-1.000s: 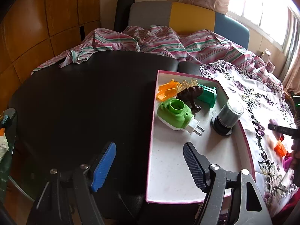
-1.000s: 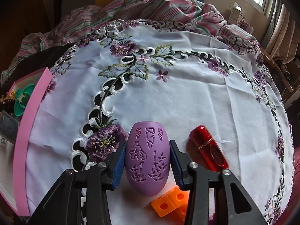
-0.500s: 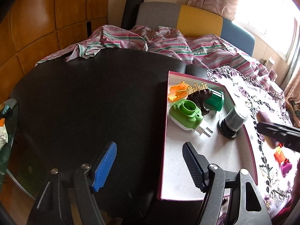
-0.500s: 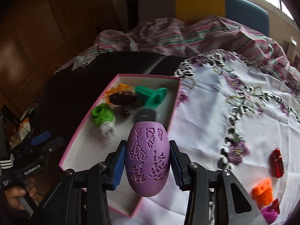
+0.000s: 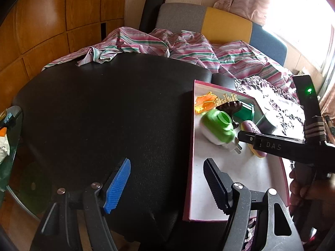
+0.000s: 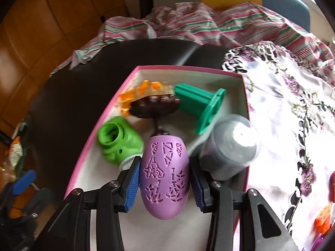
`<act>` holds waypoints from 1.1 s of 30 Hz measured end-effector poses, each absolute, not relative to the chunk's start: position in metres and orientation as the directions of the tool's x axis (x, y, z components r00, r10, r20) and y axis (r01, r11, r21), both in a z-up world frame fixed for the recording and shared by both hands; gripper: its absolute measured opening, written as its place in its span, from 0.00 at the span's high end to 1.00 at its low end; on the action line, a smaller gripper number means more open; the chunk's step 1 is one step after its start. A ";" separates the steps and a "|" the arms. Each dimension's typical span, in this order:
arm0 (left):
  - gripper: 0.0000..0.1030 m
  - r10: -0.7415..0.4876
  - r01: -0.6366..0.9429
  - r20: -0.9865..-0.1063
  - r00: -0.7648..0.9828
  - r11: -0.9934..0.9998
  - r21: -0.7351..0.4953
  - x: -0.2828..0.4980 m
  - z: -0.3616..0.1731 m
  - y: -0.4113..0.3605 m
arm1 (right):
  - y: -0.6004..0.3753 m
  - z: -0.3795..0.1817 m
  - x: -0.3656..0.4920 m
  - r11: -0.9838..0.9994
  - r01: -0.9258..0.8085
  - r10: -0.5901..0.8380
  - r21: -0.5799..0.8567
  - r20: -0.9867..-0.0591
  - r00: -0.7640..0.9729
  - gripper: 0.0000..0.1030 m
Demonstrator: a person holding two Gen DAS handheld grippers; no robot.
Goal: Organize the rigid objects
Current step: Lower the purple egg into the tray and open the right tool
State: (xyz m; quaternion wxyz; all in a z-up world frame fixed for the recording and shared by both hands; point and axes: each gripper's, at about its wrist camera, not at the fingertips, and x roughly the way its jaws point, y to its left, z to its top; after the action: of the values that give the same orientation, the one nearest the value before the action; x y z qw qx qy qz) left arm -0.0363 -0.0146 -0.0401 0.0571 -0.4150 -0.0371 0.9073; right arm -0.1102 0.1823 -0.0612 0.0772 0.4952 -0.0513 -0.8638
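My right gripper (image 6: 165,179) is shut on a purple egg-shaped shell (image 6: 165,177) with cut-out patterns, held above the pink-rimmed white box (image 6: 100,123). In the left wrist view the same purple shell (image 5: 250,127) hangs over the box (image 5: 190,146), with the right gripper's black body across it. The box holds a green plug adapter (image 6: 118,142), a dark brown piece (image 6: 155,105), a teal flanged part (image 6: 201,104), orange pieces (image 6: 144,87) and a grey cylinder (image 6: 230,146). My left gripper (image 5: 167,184) stands open over the black tabletop, just left of the box, with nothing between its fingers.
A flowered white cloth (image 6: 293,113) lies right of the box, with a red piece (image 6: 331,186) and orange blocks (image 6: 323,219) at its right edge. A striped cloth (image 5: 167,46) is heaped behind the black table (image 5: 94,108). A person's hand (image 5: 303,188) holds the right gripper.
My right gripper carried the purple shell leftward from the flowered cloth to above the box. The left gripper stayed nearly still beside the box.
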 end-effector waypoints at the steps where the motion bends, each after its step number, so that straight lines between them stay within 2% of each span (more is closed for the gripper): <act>1: 0.29 0.134 -0.073 -0.749 -0.649 -0.991 -0.113 -0.037 -0.040 -0.015 | 0.184 -0.064 -0.112 -0.981 0.081 -0.193 0.177 -0.847 -0.495 0.57; 21: 0.29 0.125 -0.075 -0.743 -0.658 -0.992 -0.101 -0.031 -0.038 -0.013 | 0.191 -0.027 -0.074 -0.987 0.124 -0.158 0.104 -0.785 -0.599 0.55; 33: 0.29 0.131 -0.100 -0.734 -0.667 -0.991 -0.086 -0.026 -0.032 -0.004 | 0.230 -0.007 -0.043 -0.994 0.065 -0.106 0.083 -0.754 -0.648 0.55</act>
State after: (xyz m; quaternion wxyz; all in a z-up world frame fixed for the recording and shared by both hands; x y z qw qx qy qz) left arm -0.0262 -0.0045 -0.0324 0.0633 -0.4034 -0.0192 0.9127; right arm -0.0433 0.2302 -0.0066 0.0470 0.4169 -0.0242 -0.9074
